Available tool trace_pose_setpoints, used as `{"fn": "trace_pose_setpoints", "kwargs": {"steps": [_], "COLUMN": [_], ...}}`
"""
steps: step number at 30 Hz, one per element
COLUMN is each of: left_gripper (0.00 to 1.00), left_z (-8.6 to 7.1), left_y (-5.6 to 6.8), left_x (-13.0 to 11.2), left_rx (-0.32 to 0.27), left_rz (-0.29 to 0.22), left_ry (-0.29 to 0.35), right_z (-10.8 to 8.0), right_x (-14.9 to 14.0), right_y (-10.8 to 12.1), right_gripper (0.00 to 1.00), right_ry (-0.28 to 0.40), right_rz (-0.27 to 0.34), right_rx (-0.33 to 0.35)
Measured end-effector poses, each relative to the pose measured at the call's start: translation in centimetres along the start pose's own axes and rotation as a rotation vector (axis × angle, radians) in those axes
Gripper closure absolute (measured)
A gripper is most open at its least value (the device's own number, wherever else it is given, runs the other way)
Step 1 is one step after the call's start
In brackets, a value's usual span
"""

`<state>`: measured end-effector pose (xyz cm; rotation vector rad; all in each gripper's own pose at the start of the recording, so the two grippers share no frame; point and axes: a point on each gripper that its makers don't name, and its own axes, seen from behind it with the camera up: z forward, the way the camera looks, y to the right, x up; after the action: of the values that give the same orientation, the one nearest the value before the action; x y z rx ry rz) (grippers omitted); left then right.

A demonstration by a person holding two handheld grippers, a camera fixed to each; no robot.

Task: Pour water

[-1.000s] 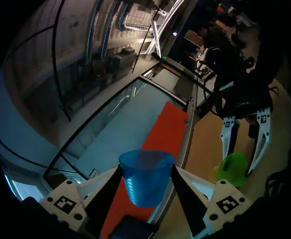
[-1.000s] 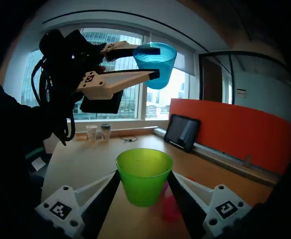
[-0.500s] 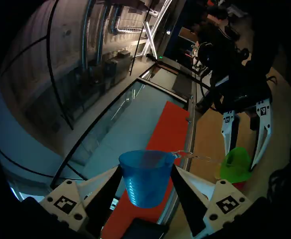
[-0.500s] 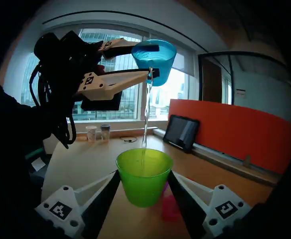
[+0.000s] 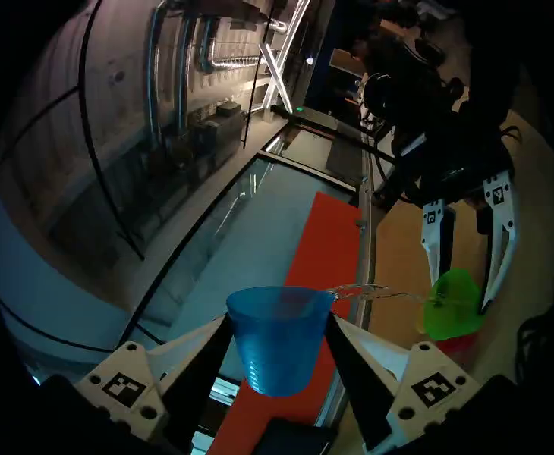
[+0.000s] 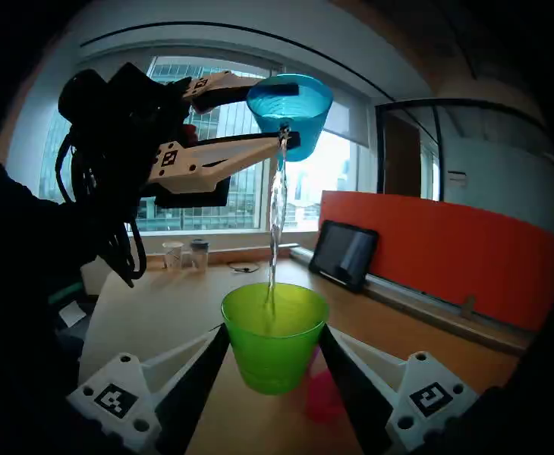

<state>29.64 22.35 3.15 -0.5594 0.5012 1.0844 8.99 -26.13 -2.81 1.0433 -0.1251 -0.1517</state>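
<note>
Left gripper (image 5: 279,324) clamps the blue cup (image 5: 278,356), tipped, directly above the green cup (image 6: 275,353) pinched in the right gripper (image 6: 275,331); water (image 6: 276,220) falls straight into it. Right gripper view gives the vertical line-up, left gripper view the water leaving the blue rim.

tablet (image 6: 343,254) beside orange partition (image 6: 467,258) | two cups (image 6: 174,254) near window (image 6: 311,193)
</note>
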Motion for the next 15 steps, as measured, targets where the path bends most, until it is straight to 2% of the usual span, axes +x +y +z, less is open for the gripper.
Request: {"fn": "trace_pose_setpoints", "kwargs": {"steps": [15], "left_gripper": [0.15], "left_z": [-0.01], "left_y": [-0.05], "left_x": [0.67], "left_rx": [0.009], "left_rz": [0.081], "left_ry": [-0.001], "right_z": [-0.11], "right_x": [0.37], "right_y": [0.18], "right_gripper": [0.12], "right_ry": [0.008], "right_rz": [-0.003], "right_rx": [-0.006]}}
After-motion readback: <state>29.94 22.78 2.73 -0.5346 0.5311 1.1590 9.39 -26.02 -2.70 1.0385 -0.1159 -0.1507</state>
